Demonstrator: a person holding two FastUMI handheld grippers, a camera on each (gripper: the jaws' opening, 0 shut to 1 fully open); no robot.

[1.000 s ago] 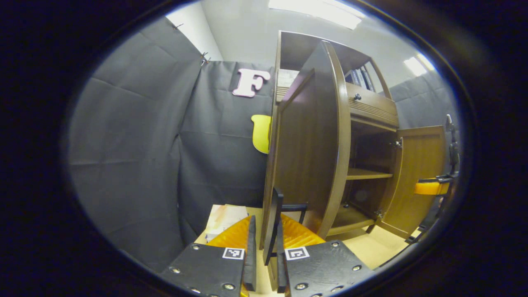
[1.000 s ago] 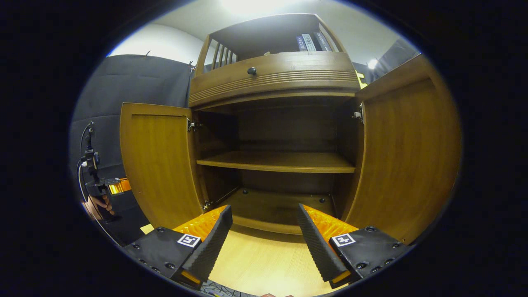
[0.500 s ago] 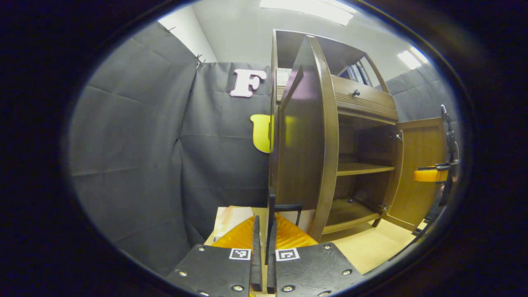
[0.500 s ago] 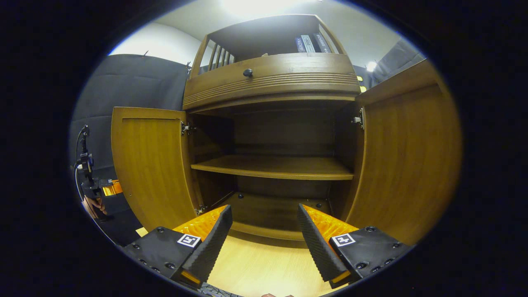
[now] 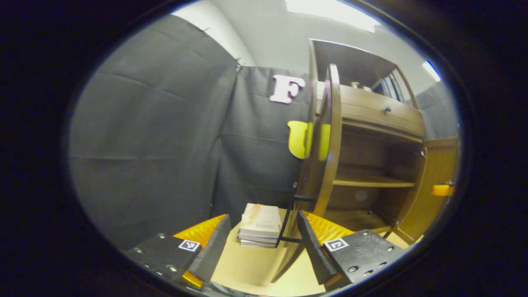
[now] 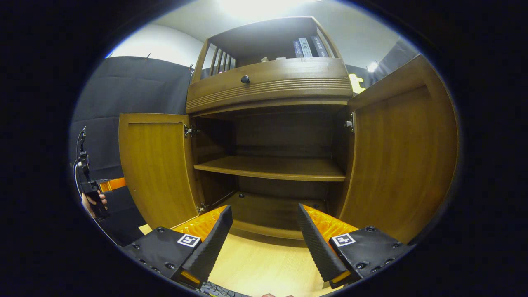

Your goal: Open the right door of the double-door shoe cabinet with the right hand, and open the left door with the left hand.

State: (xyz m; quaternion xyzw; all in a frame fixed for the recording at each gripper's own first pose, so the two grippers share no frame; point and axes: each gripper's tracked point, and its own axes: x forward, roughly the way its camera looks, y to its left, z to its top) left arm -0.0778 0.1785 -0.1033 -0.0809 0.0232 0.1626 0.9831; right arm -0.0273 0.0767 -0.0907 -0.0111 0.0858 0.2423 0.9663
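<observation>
Both doors of shoe cabinet are swung wide. Left door, judged rigid, hinged, light-swinging, is best taken by handle. Left gripper and right gripper are spread, empty.

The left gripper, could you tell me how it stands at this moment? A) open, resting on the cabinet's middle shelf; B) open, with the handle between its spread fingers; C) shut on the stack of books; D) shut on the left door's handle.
B: in the left gripper view the left gripper is spread wide, and the left door's handle stands untouched between its fingers.
</observation>
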